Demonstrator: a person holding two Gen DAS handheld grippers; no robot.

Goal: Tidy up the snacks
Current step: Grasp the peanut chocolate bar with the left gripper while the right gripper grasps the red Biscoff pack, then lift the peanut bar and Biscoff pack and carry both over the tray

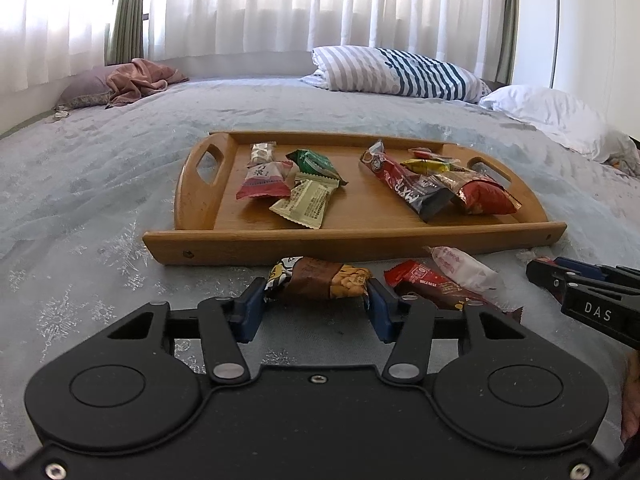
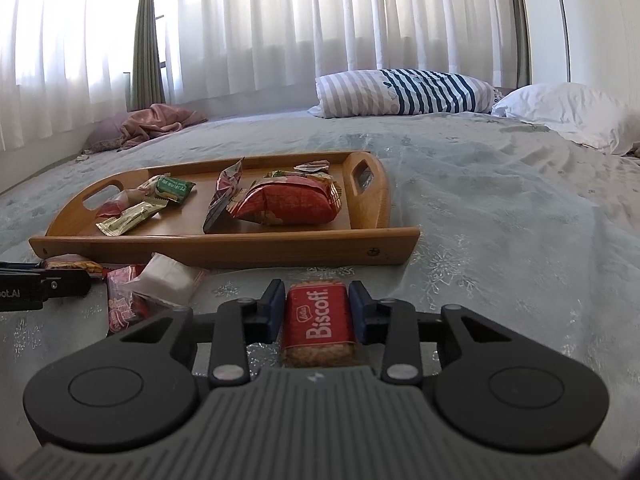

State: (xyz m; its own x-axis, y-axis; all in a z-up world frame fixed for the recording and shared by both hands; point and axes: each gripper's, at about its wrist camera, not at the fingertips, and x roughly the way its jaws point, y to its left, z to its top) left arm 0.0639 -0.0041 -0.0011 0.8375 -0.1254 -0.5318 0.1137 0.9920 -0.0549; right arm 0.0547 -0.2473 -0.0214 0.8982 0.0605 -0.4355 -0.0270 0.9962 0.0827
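A wooden tray [image 1: 248, 240] lies on the bed and holds several snack packets in a left group and a right group; it also shows in the right wrist view [image 2: 224, 246]. My left gripper [image 1: 316, 296] is shut on a brown and yellow snack bar [image 1: 320, 282] just in front of the tray. My right gripper [image 2: 318, 306] is shut on a red Biscoff biscuit pack [image 2: 320, 318] low over the bedspread, right of the loose snacks. My right gripper also shows in the left wrist view [image 1: 540, 274].
A red packet [image 1: 424, 280] and a white wrapped snack [image 1: 464, 266] lie on the bedspread between the grippers. A striped pillow [image 1: 396, 70], a white pillow [image 1: 560, 116] and a pink cloth [image 1: 136, 78] lie at the far side. Curtains hang behind.
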